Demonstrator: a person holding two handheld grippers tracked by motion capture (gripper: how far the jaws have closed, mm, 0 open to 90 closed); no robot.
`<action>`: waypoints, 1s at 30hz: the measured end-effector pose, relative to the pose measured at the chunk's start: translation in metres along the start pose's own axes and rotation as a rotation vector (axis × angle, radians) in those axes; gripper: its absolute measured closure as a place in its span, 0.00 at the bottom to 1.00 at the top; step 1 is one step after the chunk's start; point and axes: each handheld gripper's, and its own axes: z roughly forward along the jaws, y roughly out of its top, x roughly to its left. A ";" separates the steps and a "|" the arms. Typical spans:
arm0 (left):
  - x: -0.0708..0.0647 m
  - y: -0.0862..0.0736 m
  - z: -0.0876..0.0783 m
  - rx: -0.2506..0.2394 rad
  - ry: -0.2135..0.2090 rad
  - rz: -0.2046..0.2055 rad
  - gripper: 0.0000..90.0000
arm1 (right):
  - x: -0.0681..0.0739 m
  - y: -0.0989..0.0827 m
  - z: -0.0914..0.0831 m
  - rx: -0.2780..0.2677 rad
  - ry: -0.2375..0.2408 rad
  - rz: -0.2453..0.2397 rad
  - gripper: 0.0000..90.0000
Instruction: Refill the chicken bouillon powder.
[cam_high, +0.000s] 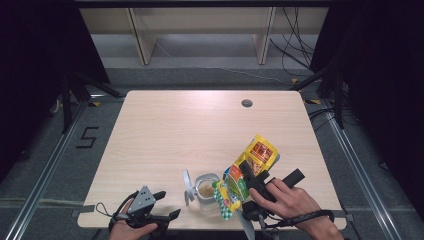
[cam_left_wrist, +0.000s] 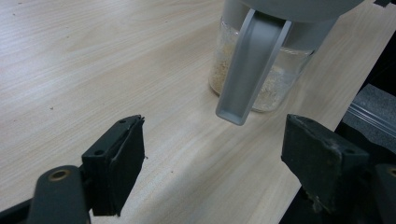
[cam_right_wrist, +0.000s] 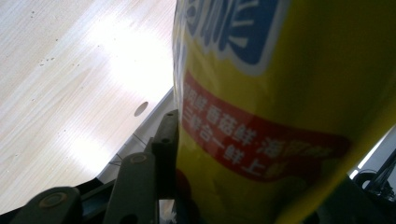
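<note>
A yellow and green food packet (cam_high: 256, 159) hangs tilted above the table's front right, its lower end right beside the mouth of a glass jar (cam_high: 206, 191). My right gripper (cam_high: 248, 173) is shut on the packet; close up, a black pad presses its yellow side (cam_right_wrist: 280, 93) beside a red band of print. The jar (cam_left_wrist: 284, 81) holds pale grains, and its grey lid flap (cam_left_wrist: 252, 70) hangs down its near side. My left gripper (cam_high: 167, 204) rests at the front left edge, jaws wide open (cam_left_wrist: 212, 140) and pointing at the jar, with nothing between them.
The wooden table (cam_high: 200, 130) has a round cable hole (cam_high: 246, 103) at the back right. Pale wooden shelving (cam_high: 200, 30) and loose cables stand beyond the far edge. Grey floor with metal rails runs along both sides.
</note>
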 end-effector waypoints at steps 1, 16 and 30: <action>0.001 0.000 0.000 0.005 -0.001 0.006 0.23 | 0.000 0.000 0.000 0.000 0.001 0.001 0.64; 0.001 0.000 0.000 -0.005 -0.003 0.019 0.23 | -0.001 0.000 0.000 0.000 -0.003 0.004 0.64; 0.001 0.000 0.000 -0.004 -0.003 0.021 0.23 | -0.001 0.000 0.000 0.000 -0.003 0.002 0.64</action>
